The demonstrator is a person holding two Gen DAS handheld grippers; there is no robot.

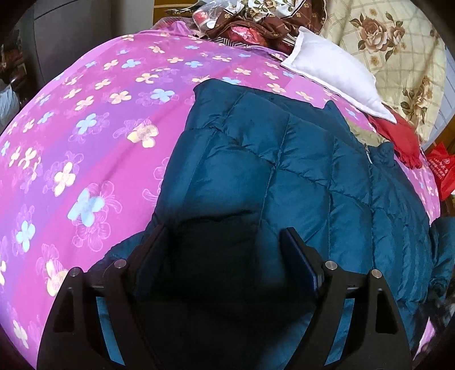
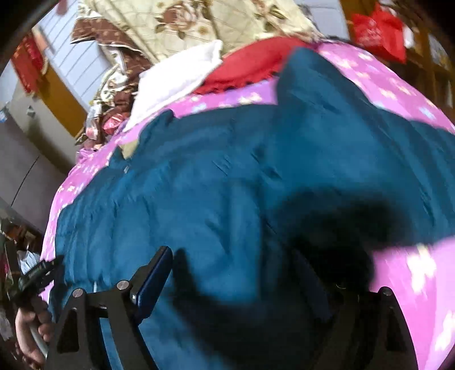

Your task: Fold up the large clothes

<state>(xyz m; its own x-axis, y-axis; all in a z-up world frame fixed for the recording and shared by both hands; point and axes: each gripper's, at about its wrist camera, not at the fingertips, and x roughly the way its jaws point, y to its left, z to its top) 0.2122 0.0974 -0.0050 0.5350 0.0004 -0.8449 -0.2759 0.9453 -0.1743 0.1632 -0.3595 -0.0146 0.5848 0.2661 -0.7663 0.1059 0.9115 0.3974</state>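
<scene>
A teal quilted down jacket (image 1: 284, 170) lies spread on a pink flowered bedsheet (image 1: 99, 128), its zip and collar towards the right. My left gripper (image 1: 224, 242) hangs just over the jacket's near part with its jaws wide apart; only shadowed fabric shows below them and nothing is pinched. The right wrist view is blurred. There the jacket (image 2: 227, 170) fills the middle, and my right gripper (image 2: 233, 261) stands over it, open, with a dark shadow under its right finger. A hand (image 2: 28, 327) on the other gripper's handle shows at the lower left.
A white pillow (image 1: 335, 71), a red cloth (image 1: 398, 136) and a cream rose-patterned quilt (image 1: 398, 42) lie beyond the jacket. Bags and brown fabric (image 1: 250, 25) are heaped at the bed's far end. A red bag (image 1: 443, 170) hangs off the right side.
</scene>
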